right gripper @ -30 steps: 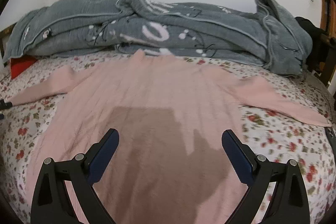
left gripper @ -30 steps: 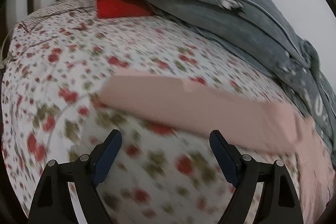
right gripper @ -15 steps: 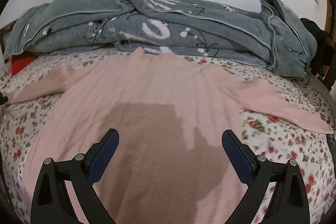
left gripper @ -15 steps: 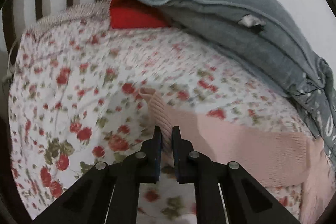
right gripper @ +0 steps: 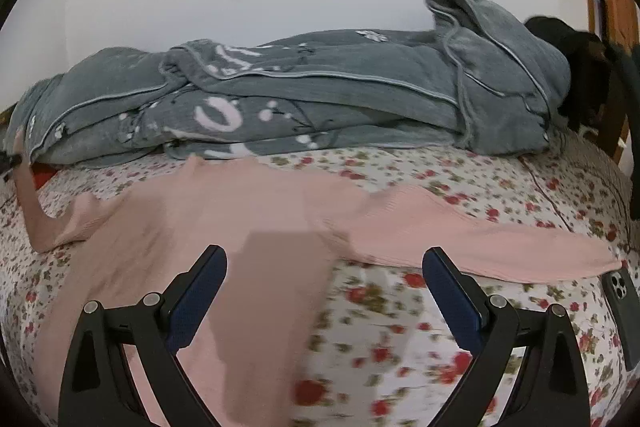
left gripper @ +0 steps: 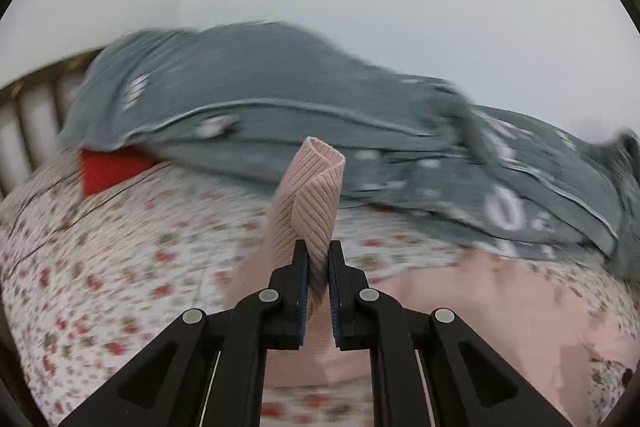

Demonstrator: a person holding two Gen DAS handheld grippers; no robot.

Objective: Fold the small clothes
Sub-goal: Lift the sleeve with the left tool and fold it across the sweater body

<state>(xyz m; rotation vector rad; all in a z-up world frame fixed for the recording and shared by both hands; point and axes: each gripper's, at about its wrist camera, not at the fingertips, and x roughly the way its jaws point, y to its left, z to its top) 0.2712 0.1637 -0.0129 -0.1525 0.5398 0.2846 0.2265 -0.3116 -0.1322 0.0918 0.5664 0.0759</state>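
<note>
1. Cuff first, in the left wrist view: the left gripper (left gripper: pixel 318 267) is clamped on the ribbed cuff of the pink knitted sweater's sleeve (left gripper: pixel 310 203); half a second ago that cuff lay pinched flat on the sheet, and now it stands raised above the bed, its open end tilted up against the blanket behind.
2. Same view: the rest of the pink knitted sweater (left gripper: pixel 480 307) lies flat to the right on the white bedsheet printed with red flowers (left gripper: pixel 120 259); the picture is blurred.
3. Same view, edges: the rumpled grey blanket with white markings (left gripper: pixel 280 99) runs along the far side of the bed, with a red cushion (left gripper: pixel 108 171) tucked under its left end beside the slatted headboard (left gripper: pixel 28 115); bare sheet lies to the left of the lifted sleeve.
4. Right wrist view: the right gripper (right gripper: pixel 324 295) has its jaws wide apart, holding nothing, above the sweater's right side and the sheet; compared with half a second ago it looks further right, so more flowered sheet shows between its fingers.
5. Same view: the far sleeve is drawn up at the left edge; the near sleeve (right gripper: pixel 480 243) lies flat, stretched towards the right.
6. Same view, edges: a dark smartphone (right gripper: pixel 624 311) lies on the sheet just beyond that sleeve's end, near the bed's right edge; flowered sheet lies bare between sleeve and blanket.
</note>
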